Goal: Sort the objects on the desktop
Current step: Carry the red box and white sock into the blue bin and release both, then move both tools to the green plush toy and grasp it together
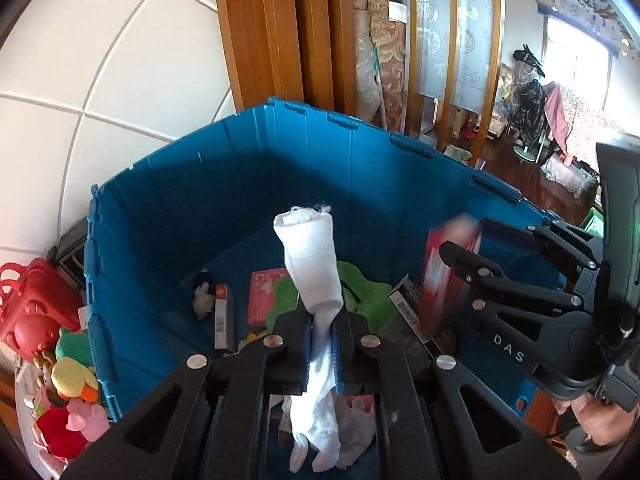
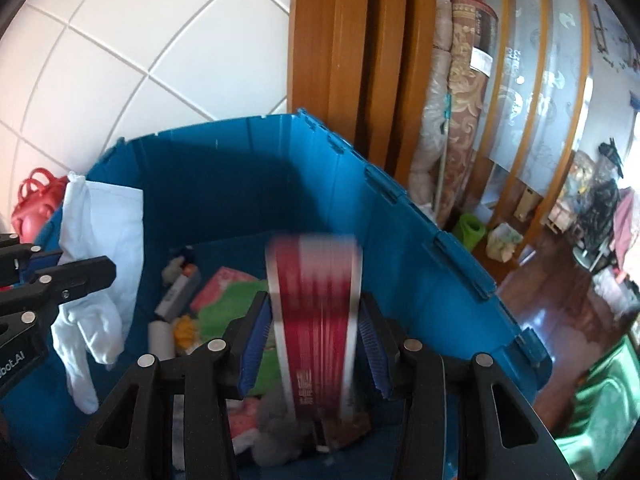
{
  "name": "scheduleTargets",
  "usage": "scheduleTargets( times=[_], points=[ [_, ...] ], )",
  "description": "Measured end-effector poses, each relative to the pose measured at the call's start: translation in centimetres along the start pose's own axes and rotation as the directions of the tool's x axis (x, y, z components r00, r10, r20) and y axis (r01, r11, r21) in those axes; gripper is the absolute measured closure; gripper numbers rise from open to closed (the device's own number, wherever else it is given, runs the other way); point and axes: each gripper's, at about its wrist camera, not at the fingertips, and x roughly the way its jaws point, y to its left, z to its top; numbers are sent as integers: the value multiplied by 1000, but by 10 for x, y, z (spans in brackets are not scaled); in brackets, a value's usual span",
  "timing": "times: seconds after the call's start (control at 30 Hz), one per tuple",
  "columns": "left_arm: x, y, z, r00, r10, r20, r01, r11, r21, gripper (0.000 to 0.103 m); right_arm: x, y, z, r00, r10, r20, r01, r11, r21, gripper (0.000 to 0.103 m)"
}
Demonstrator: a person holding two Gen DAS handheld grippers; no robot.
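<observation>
L gripper [image 1: 320, 344]: clamped tight on a white glove [image 1: 316, 280]; we hold it over the crate, cuff up, fingers dangling below the jaws.
R gripper [image 2: 316, 344]: red-and-white box [image 2: 316, 300] sits betw. the blue pads. Box is motion-blurred, right pad looks to have a sliver of gap, so we can't tell if it's gripped firm or already slipping free.
Glove position: above the crate interior, not touching floor or walls as far as we see.
Box position: upright, lower end down among the crate contents; in the L view it's near the right wall.
Blue crate [image 1: 168, 208]: lid-less, walls up, both grippers reach into it from the near side.
Inside already: green cloth [image 2: 236, 296], pink pack [image 1: 262, 292], small plush [image 1: 204, 300], a narrow carton [image 1: 224, 316], grey fluffy thing [image 2: 276, 424] near us.
Done so far (our guess): sev. items already binned, so sorting is well under way.
In hand now: two more items at drop-off stage; neither clearly let go.
Left to do: outside the crate, left side, soft toys [image 1: 72, 384] & a red plastic case [image 1: 32, 304] are piled up. Can't tell if that's a finished pile or pending.
Beyond: tiled wall [image 1: 100, 60], wood door frame [image 1: 280, 40], rolled rugs [image 2: 460, 120], cluttered room further back. Not task-related, we think.
</observation>
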Motion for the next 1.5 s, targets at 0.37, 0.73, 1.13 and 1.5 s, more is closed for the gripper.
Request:
scheduleTargets(
  times=[0.37,0.73,1.13,1.5],
  points=[
    [3,13,-11,999,39,1,-39,998,-55,28,5,-11,-1,1000,-1,5,1,1000,20,17],
    [-84,48,-52,958,163,236,-133,981,-139,24,-67,19,0,977,50,209,-53,999,8,0],
    [-166,186,-199,839,512,186,-393,805,-445,23,-143,155,-8,822,454,345,-420,891,-171,0],
    [-195,314,-427,700,678,-226,-630,436,-643,23,-121,369,-89,711,697,92,-637,693,-338,0]
  ],
)
